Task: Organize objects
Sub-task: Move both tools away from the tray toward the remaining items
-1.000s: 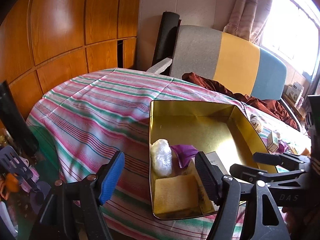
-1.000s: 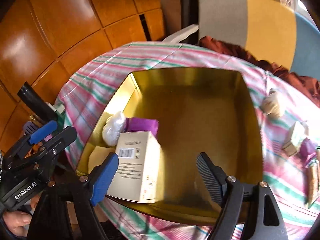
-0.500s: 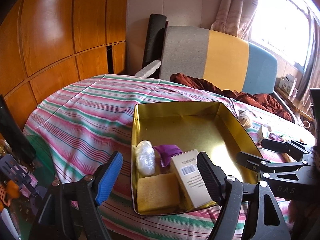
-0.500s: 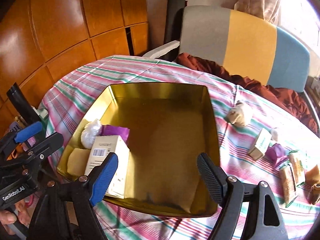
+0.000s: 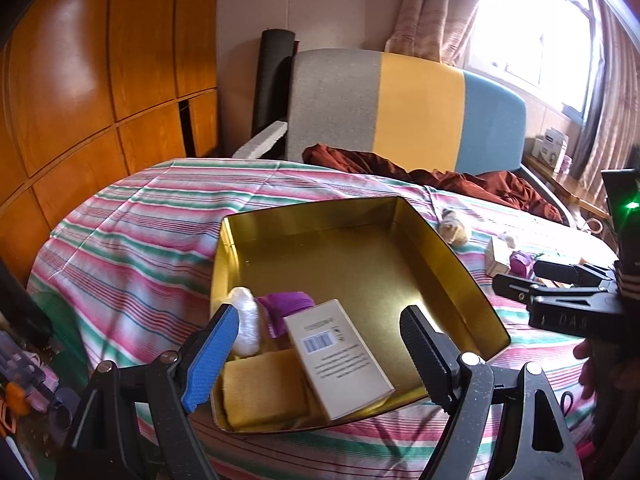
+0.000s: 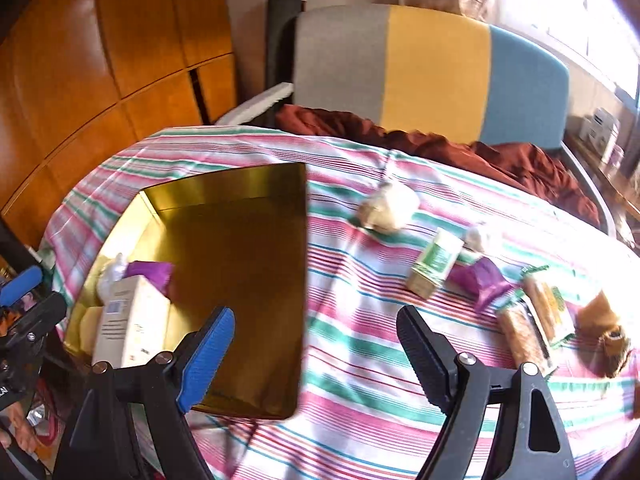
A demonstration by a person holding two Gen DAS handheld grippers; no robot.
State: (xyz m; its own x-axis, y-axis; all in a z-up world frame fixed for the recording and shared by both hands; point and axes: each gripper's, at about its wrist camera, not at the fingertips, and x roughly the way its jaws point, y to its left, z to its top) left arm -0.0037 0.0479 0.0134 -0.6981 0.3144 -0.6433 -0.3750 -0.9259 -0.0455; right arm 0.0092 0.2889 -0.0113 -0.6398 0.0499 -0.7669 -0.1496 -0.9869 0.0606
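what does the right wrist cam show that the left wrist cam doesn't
Only the right wrist view shows the snack bars and the brown item at the cloth's right edge. Only the left wrist view shows the window and the right tongs from the side. Both show the gold tin, the white box inside it, the green carton, the purple packet and the striped cloth.

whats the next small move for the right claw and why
Probably carry the right claw on toward the green box lying loose on the striped cloth. The claw is open with nothing in it, and the gold tin has bare floor.
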